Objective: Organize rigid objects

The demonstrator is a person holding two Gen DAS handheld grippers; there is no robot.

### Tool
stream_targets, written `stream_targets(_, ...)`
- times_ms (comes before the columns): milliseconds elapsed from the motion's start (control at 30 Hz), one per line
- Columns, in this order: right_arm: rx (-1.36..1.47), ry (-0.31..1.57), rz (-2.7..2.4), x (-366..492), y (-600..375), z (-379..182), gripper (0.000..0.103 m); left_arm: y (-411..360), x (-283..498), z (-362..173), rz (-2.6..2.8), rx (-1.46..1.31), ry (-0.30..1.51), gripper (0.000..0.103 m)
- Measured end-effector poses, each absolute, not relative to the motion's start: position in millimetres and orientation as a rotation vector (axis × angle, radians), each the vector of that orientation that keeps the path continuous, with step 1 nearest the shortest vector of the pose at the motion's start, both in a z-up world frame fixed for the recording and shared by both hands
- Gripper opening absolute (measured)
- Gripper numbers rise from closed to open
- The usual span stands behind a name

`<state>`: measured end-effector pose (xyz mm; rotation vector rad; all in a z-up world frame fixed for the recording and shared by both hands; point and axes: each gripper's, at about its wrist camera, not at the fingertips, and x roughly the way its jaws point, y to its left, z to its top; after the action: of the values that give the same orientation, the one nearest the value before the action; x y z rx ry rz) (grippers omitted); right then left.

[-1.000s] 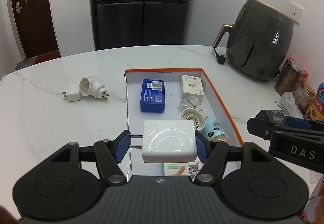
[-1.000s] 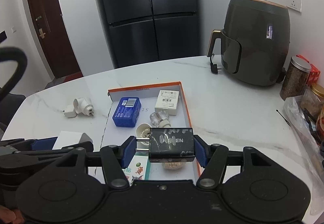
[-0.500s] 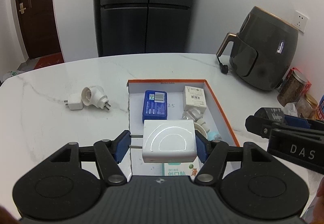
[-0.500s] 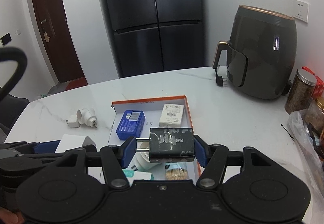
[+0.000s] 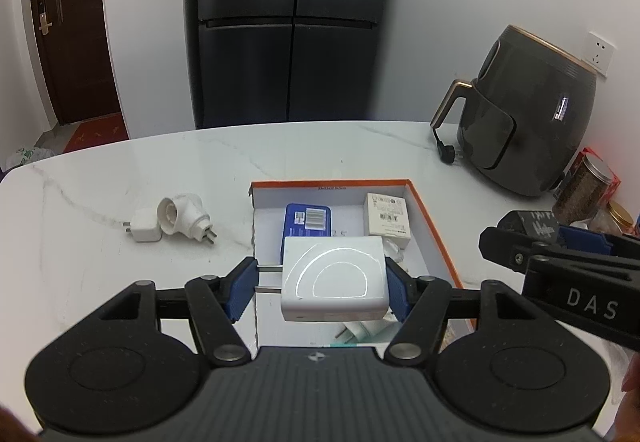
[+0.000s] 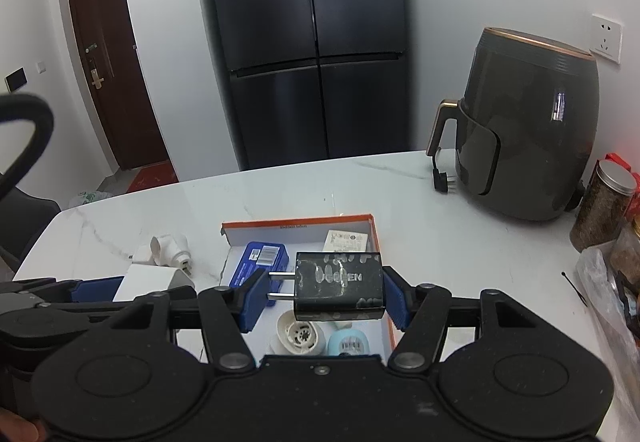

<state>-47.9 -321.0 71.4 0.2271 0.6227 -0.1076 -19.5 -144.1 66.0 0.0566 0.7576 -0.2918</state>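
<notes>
Black charger [image 6: 338, 285] (lettering ending "EN") clamped in right gripper [image 6: 322, 292]; left gripper [image 5: 318, 286] clamps white charger [image 5: 334, 284].

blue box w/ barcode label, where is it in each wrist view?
Left wrist: blue box lies in the orange-rimmed tray, centre frame, just beyond the white charger.
Right wrist: blue box lies left of centre, in the tray's near-left part, partly behind the tool's left finger.
Shared landmark: air fryer, right of the tray.

Two grippers hold one charger each, one white [image 5: 334, 278] and one black [image 6: 339, 285], with two white plugs [image 5: 172, 220] at ten o'clock, one box [image 5: 434, 220], one air fryer [image 5: 528, 130] at two o'clock.
</notes>
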Motion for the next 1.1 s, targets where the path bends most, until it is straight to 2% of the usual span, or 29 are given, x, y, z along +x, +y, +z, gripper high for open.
stream_targets(1100,0.195,0.648,-0.091,45,-347,68,0.073,-161,60,49,-0.270,0.028,0.797,0.066)
